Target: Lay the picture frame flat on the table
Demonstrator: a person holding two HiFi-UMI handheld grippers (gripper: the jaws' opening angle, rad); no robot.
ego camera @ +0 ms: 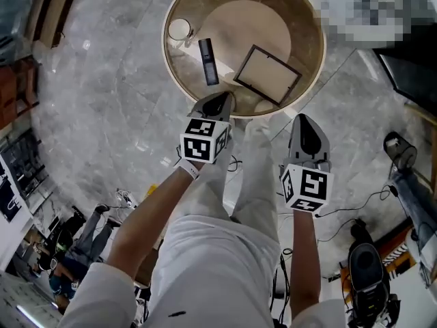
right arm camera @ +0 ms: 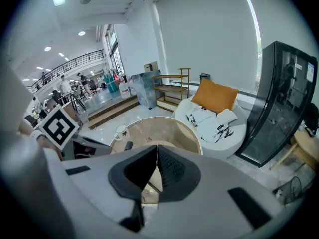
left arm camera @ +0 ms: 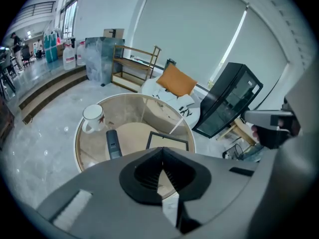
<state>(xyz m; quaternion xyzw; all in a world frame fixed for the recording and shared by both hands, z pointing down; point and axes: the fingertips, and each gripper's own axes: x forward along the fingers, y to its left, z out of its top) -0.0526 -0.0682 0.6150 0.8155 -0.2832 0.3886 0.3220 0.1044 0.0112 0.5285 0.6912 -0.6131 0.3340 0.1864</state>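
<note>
The black-rimmed picture frame (ego camera: 268, 74) lies flat on the round glass table (ego camera: 179, 74), on its near right part. In the left gripper view the picture frame (left arm camera: 167, 141) shows just beyond the jaws. My left gripper (ego camera: 217, 102) hovers over the table's near edge, a short way from the frame's near-left corner, and its jaws meet with nothing between them (left arm camera: 162, 151). My right gripper (ego camera: 304, 121) hangs off the table to the right of its near edge, also shut and empty (right arm camera: 157, 148).
A black remote (ego camera: 208, 61) lies left of the frame and a white mug (ego camera: 179, 29) stands at the table's left rim. A white sofa with an orange cushion (left arm camera: 175, 81) and a black cabinet (left arm camera: 227, 103) stand behind the table. Cables and gear (ego camera: 369, 265) lie on the floor at the right.
</note>
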